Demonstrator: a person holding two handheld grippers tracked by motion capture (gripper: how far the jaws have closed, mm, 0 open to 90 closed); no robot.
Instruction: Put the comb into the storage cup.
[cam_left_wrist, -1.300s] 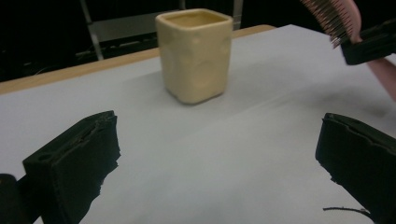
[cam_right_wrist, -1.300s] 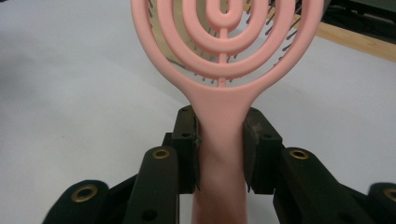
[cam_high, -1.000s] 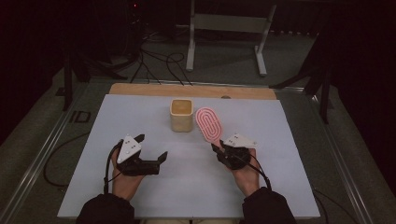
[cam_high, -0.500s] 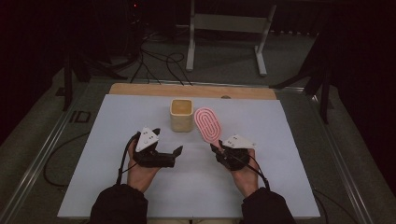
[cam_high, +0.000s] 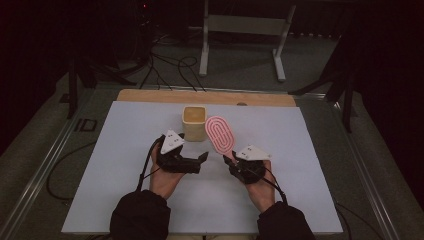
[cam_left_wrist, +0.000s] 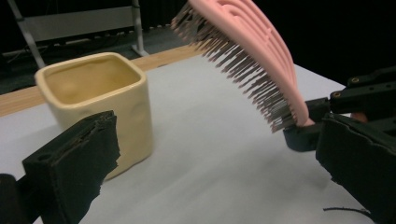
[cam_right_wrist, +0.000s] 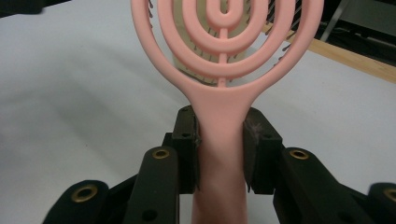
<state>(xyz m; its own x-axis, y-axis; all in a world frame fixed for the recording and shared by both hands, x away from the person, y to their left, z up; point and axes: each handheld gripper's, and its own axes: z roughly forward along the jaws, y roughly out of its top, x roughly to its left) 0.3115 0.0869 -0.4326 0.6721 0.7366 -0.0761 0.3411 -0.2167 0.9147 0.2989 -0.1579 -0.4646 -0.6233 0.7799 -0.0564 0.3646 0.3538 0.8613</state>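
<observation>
A: Where is the brush, and who has it?

B: The pink vented hairbrush (cam_high: 220, 135) is in my right gripper (cam_high: 235, 161). Its 2 jaws are clenched on the handle, 1 pad on each side, which the right gripper view shows plainly. The head is lifted off the white table (cam_high: 300, 150) and tilts up toward the yellow ceramic cup (cam_high: 194, 122), bristles facing down and toward that cup. In the high view the head sits just beside the cup, on its right, and I can't tell if they touch; from the left gripper view there is clear air between them.

A: And your other hand?

B: My left gripper (cam_high: 200, 160) hangs in front of the cup, on the near side, jaws parted with nothing between them. In its own view 1 jaw sits low in front of the cup's wall and the other points toward the brush handle.

A: How far along would you say you are?

B: By my reckoning, picking up is done: the brush is grasped firmly and raised. What's left, I judge, is getting it into the cup, handle or head first, or passing it across to the left gripper. Nothing is inside the cup as far as I can see, so the placing hasn't happened yet.

A: Anything else near the cup?

B: A wooden strip (cam_high: 150, 95) runs along the table edge behind it.
</observation>
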